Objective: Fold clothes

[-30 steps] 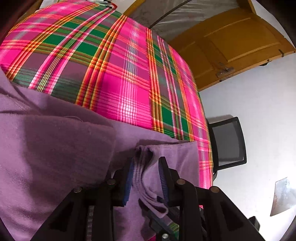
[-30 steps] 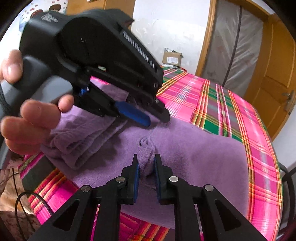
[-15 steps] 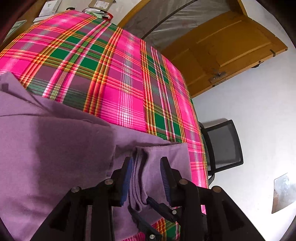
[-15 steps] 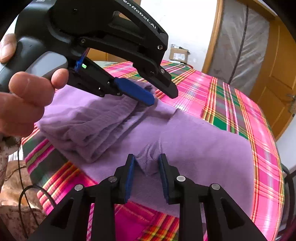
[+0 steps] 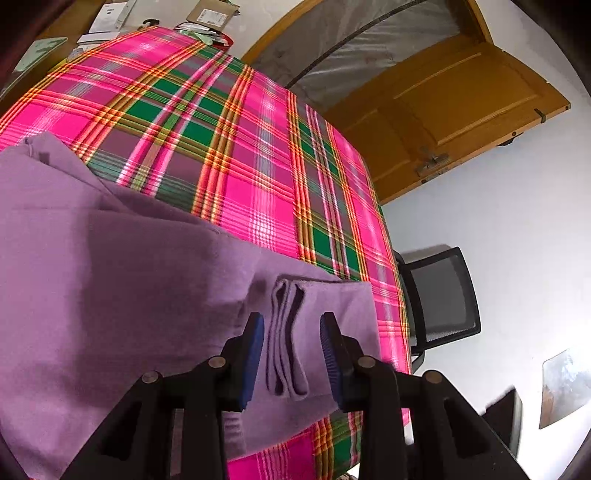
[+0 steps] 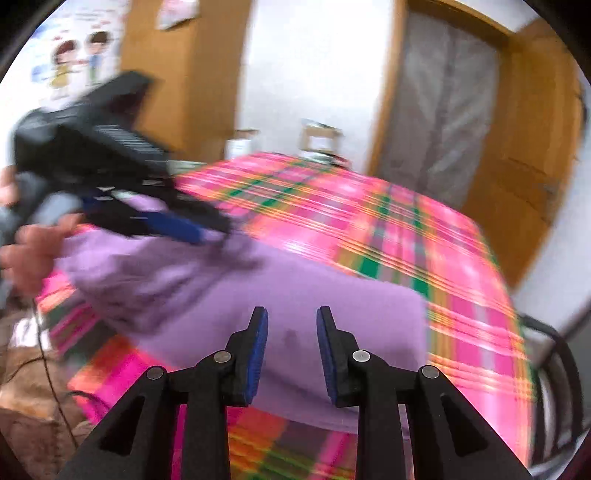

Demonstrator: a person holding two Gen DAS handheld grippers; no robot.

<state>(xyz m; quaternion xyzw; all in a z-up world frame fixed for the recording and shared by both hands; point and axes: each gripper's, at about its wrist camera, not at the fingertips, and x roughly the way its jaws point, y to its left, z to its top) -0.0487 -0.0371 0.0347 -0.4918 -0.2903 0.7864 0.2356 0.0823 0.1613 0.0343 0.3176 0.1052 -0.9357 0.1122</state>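
A purple garment (image 5: 129, 288) lies folded on the pink and green plaid tablecloth (image 5: 229, 155). In the left wrist view my left gripper (image 5: 291, 350) stands open, its blue pads on either side of a layered folded edge (image 5: 286, 354) without pinching it. In the right wrist view, which is blurred by motion, my right gripper (image 6: 291, 347) is open above the flat purple garment (image 6: 295, 295) with nothing between its pads. The left gripper (image 6: 122, 192) shows there at the left over the bunched part of the cloth, held by a hand (image 6: 26, 254).
A black mesh chair (image 5: 439, 295) stands past the table's right edge. A wooden door (image 5: 443, 110) and a plastic-covered doorway are behind. Boxes and papers (image 5: 210, 14) sit at the table's far end. A cable (image 6: 51, 384) hangs at the lower left.
Both grippers opened and let go of the purple cloth. The right gripper pulled back and up, and the left gripper drew back from the fold, which now lies flat.
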